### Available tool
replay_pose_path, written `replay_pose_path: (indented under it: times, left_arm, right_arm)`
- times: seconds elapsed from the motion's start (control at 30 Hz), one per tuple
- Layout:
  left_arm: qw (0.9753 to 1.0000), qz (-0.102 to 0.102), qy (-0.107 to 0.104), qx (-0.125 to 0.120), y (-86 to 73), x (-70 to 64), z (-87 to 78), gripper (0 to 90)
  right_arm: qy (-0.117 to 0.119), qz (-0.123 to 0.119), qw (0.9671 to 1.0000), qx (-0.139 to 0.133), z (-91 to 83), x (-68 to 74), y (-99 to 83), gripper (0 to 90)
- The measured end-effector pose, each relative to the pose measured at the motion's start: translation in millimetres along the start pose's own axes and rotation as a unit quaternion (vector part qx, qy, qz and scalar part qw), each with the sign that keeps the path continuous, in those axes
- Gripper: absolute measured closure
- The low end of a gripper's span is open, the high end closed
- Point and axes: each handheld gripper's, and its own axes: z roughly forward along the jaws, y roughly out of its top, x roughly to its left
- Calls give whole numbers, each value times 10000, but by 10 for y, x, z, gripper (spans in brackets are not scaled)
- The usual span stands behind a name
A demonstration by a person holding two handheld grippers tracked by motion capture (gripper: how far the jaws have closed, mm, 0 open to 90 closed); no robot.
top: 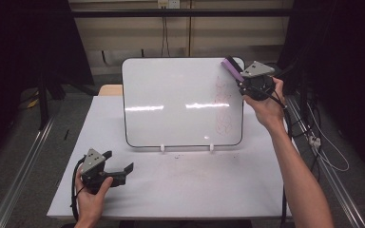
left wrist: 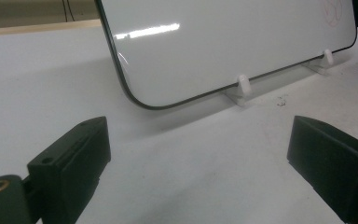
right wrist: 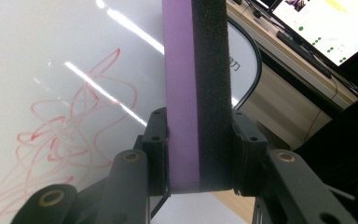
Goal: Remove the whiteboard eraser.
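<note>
Left claw (top: pixel 119 167): nearest the person, low over the white counter (top: pixel 180 185), jaws spread wide with nothing between them; idle.
Counter: bare in front of the board, with faint smudges and a few dark crumbs (left wrist: pixel 282 99) near the board's feet.
Glossy white rectangular whiteboard (top: pixel 171 102): stands tilted back on two small white clip feet (left wrist: pixel 244 84), mid-counter.
Red marker scribbles (top: pixel 222 107): loops run down the board's right side, all unwiped by the look of it.
Right claw (top: pixel 241 81): raised at the board's upper right corner, pinching the eraser.
Purple-backed eraser with black foam (right wrist: pixel 196 93): held upright beside the top of the scribbles.
Progress: early, I judge; eraser is gripped and positioned, wiping is left.
</note>
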Motion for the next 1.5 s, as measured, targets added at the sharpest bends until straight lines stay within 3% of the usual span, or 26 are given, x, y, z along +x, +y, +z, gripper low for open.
replay_pose_path:
  times: [0.23,0.5,0.73,1.0,1.13,1.5]
  left_arm:
    - [10000,-2,25,3,0,3,-6,57]
    - [10000,9,29,1,0,7,-5,57]
    - [10000,4,26,7,7,-2,6,57]
    - [10000,-5,69,13,3,5,-12,57]
    - [10000,15,72,24,5,4,-6,57]
    - [10000,25,69,55,-1,7,-6,57]
  right_arm:
    - [-30,107,9997,-203,-98,-24,17,649]
    - [125,349,9986,-379,-180,25,-126,649]
    - [183,381,9981,-456,-258,66,-189,649]
    - [417,680,9954,-536,-343,90,-309,649]
    - [405,807,9948,-474,-369,105,-399,648]
    - [453,970,9919,-680,-508,133,-554,649]
